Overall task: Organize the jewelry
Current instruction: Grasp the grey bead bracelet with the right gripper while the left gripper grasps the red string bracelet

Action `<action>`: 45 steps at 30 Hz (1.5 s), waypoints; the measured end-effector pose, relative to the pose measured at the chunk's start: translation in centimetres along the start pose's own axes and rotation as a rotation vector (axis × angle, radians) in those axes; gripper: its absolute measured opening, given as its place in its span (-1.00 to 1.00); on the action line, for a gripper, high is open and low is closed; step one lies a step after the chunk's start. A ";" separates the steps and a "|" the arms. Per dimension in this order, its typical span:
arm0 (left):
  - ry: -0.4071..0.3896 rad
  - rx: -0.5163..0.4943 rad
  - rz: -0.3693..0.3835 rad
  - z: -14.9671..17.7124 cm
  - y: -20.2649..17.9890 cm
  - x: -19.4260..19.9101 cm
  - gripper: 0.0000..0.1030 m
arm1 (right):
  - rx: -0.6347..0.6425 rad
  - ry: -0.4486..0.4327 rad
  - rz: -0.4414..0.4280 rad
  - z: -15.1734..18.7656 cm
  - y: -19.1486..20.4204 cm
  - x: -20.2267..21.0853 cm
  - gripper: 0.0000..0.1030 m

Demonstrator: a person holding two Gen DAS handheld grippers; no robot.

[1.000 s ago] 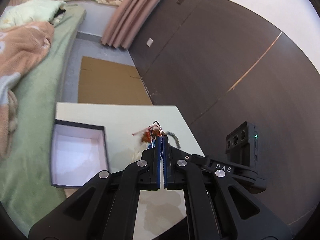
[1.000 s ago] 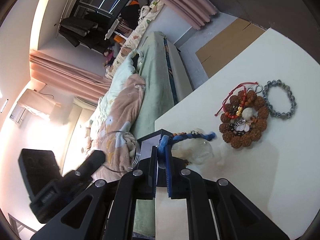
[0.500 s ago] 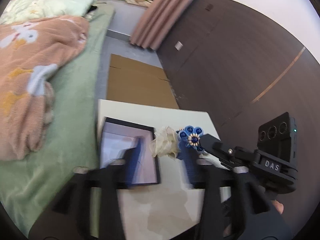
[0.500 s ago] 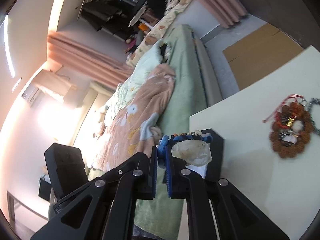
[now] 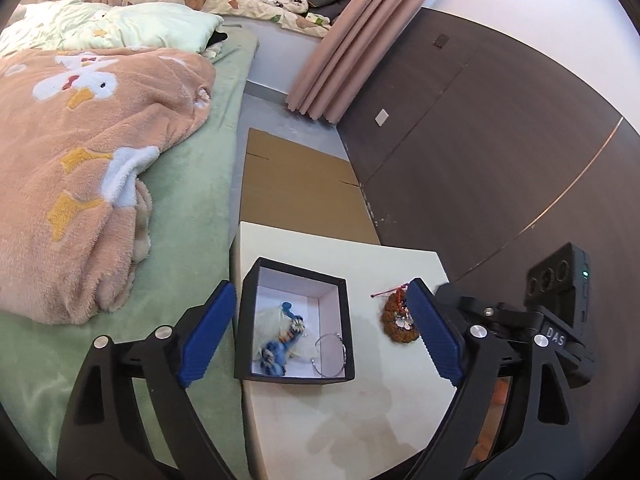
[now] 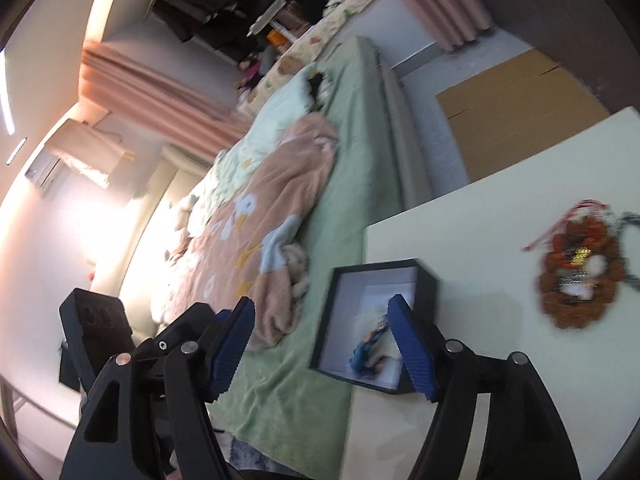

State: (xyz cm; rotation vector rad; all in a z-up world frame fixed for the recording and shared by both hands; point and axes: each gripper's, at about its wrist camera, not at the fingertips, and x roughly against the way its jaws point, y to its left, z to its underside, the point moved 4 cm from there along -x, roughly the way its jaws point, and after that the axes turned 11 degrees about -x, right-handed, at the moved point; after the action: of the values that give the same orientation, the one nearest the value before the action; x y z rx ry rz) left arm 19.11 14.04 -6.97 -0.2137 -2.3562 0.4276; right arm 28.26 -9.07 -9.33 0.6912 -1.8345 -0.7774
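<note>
A black box (image 5: 346, 320) with a white inside sits at the left edge of a cream table (image 5: 340, 412). In it lie a blue beaded piece with a sheer pouch (image 5: 280, 340) and a thin silver bangle (image 5: 330, 354). A pile of brown bead bracelets with red cord (image 5: 398, 318) lies on the table to the box's right. My left gripper (image 5: 320, 340) is open and empty above the box. My right gripper (image 6: 324, 346) is open and empty over the box (image 6: 332, 312); the blue piece (image 6: 370, 346) shows inside and the bead pile (image 6: 576, 276) is further right.
A green bed (image 5: 192, 208) with a peach blanket (image 5: 72, 160) borders the table's left side. Flat cardboard (image 5: 296, 188) lies on the floor beyond the table. A dark wall panel (image 5: 480, 140) runs along the right.
Both grippers have opened. The right one let go of the blue piece with its pouch, which now lies in the box; a silver bangle lies there too. The left gripper shifted over the box.
</note>
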 end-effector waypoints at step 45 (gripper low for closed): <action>0.245 -0.211 0.056 3.6 -14.5 -22.0 -0.25 | -0.181 -0.103 0.489 -7.9 -21.2 3.2 -0.37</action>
State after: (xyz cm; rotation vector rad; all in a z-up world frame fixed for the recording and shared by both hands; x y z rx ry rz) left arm 32.18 -6.31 -18.12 -0.4079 -2.1547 0.1668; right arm 36.96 -26.48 -21.35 0.0756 -1.8893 -0.6469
